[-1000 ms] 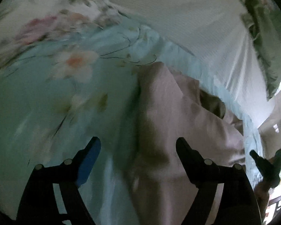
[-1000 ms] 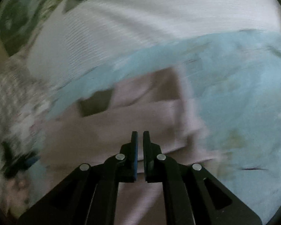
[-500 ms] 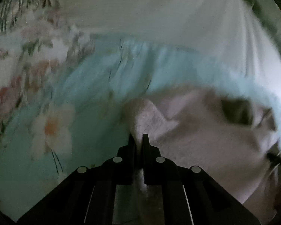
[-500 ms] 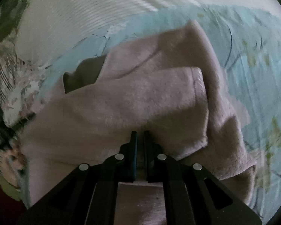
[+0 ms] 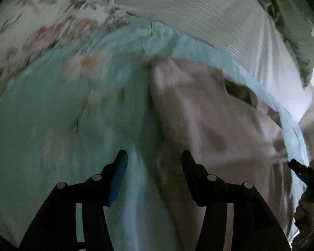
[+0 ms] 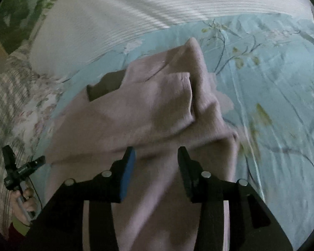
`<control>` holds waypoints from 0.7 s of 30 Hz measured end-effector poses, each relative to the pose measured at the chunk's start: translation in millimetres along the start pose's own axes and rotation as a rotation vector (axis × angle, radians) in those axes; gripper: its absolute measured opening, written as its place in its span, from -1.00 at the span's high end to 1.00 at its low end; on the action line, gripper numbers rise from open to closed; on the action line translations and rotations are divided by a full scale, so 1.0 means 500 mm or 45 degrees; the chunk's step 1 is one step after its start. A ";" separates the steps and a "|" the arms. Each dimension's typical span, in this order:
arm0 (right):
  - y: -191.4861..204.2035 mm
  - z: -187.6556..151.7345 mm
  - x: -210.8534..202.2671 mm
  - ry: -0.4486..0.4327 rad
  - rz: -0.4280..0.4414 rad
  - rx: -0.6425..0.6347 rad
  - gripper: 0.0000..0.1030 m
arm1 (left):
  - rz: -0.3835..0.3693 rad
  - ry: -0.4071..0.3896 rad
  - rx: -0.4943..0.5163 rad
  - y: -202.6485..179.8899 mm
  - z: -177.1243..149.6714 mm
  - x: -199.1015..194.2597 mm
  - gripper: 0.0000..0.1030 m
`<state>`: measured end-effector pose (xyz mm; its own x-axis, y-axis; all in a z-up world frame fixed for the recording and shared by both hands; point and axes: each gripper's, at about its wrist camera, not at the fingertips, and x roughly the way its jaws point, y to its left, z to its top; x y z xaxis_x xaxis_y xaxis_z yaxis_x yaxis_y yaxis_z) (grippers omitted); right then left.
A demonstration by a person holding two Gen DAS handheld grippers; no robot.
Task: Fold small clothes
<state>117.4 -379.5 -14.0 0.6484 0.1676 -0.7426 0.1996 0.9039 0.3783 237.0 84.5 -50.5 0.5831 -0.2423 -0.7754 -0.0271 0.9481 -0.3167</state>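
Half a second ago both grippers were clamped on the pink garment [image 6: 148, 108]; now the left gripper [image 5: 152, 156] and the right gripper [image 6: 156, 152] both stand with jaws spread, nothing between them. The garment's lifted edge is down, lying in folded layers on the blue floral sheet [image 6: 272, 108], with the left gripper now at its left edge.

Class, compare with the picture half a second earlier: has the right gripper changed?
Yes. The right gripper was shut on the pink garment; now its jaws stand open, fabric released onto the blue floral sheet.
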 end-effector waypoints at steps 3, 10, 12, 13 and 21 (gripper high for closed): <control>-0.004 -0.053 -0.052 0.006 0.026 -0.023 0.15 | -0.068 0.033 -0.021 -0.004 -0.081 -0.042 -0.05; -0.041 -0.162 -0.143 -0.011 0.035 0.004 0.15 | -0.222 0.117 -0.011 -0.023 -0.263 -0.145 -0.05; -0.054 -0.186 -0.164 -0.020 0.037 0.022 0.15 | -0.248 0.140 0.000 -0.028 -0.305 -0.162 -0.05; -0.061 -0.199 -0.176 -0.023 0.036 0.028 0.15 | -0.258 0.145 0.005 -0.029 -0.318 -0.167 -0.06; -0.120 -0.293 -0.264 0.017 0.068 0.037 0.14 | -0.362 0.220 0.122 -0.058 -0.448 -0.214 -0.34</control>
<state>-87.9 -398.2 -19.5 0.6491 0.2206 -0.7280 0.1862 0.8819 0.4332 -6.4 36.6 -80.7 0.4103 -0.5229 -0.7472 0.1976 0.8508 -0.4869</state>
